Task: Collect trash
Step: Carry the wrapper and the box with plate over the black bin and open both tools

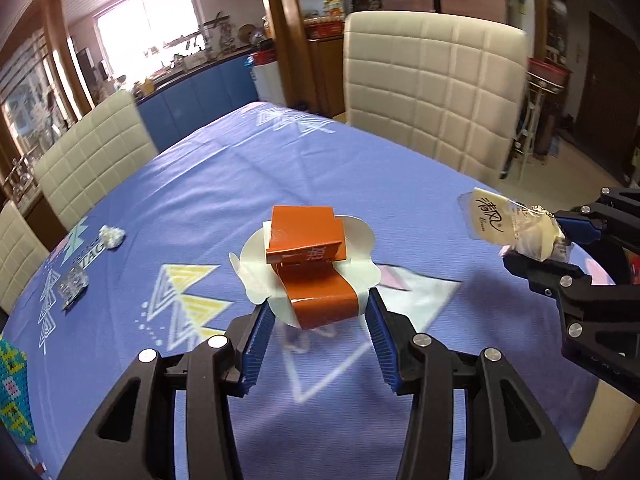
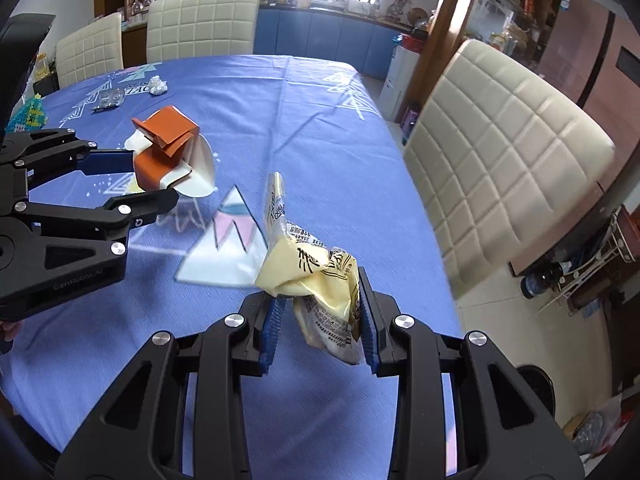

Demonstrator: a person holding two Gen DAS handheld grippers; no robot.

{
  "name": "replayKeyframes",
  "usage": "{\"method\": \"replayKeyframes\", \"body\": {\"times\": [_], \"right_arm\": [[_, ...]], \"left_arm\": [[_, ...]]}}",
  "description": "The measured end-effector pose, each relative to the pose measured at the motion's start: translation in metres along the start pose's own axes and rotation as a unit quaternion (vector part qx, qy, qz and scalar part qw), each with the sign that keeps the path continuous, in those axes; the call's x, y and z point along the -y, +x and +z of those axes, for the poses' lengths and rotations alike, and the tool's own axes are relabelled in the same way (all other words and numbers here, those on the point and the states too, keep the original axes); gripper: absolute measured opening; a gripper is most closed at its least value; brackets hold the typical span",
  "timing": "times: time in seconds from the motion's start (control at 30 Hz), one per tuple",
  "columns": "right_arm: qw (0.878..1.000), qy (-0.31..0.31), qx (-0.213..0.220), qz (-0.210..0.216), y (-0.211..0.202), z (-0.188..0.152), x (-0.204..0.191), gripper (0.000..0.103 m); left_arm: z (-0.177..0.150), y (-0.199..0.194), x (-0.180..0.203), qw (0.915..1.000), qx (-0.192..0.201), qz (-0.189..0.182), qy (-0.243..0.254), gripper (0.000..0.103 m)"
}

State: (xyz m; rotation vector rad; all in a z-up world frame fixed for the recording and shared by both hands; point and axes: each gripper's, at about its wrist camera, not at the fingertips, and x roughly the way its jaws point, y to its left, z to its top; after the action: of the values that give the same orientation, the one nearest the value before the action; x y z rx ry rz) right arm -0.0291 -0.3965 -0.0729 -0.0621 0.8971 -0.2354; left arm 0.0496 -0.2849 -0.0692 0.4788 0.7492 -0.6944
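While the left hand-held gripper (image 1: pixel 320 316) clamps an orange carton (image 1: pixel 306 246), the right (image 2: pixel 322 312) pinches a wrapper (image 2: pixel 320 280).

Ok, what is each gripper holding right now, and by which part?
Left gripper clamps the orange and white carton by its near orange flap. Right gripper pinches the crumpled yellow wrapper at its bunched lower end.

The tablecloth (image 1: pixel 248 184) is seen in violet-blue, printed with white, yellow and pink triangles. The flattened carton (image 1: pixel 306 258) is coloured orange-brown over white card. The crumpled wrapper (image 2: pixel 320 280) is shown in pale yellow with black lettering. The chairs (image 1: pixel 432 88) are covered in cream, quilted in squares. Blue ribbed pads (image 1: pixel 258 344) are set in black gripper fingers.
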Motion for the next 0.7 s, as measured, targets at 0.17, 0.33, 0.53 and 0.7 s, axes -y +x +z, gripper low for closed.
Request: {"method": "replayKeyframes", "body": {"times": [0.17,0.33,0.53,0.7], "right_arm": [[0.999,0.027,-0.005,-0.02,-0.017,-0.031,0.035,0.035],[0.998,0.053,-0.006,-0.034,-0.033,-0.056,0.067,0.035],[0.995,0.078,-0.007,-0.056,-0.05,-0.085,0.105,0.036],[0.992,0.102,-0.007,-0.07,-0.058,-0.106,0.133,0.037]], "left_arm": [[0.006,-0.005,0.045,0.9995,0.007,-0.022,0.024,0.045],[0.01,-0.008,0.086,0.9978,0.01,-0.042,0.05,0.045],[0.021,-0.011,0.138,0.9942,0.019,-0.065,0.083,0.045],[0.03,-0.012,0.18,0.9901,0.026,-0.084,0.109,0.045]]}}
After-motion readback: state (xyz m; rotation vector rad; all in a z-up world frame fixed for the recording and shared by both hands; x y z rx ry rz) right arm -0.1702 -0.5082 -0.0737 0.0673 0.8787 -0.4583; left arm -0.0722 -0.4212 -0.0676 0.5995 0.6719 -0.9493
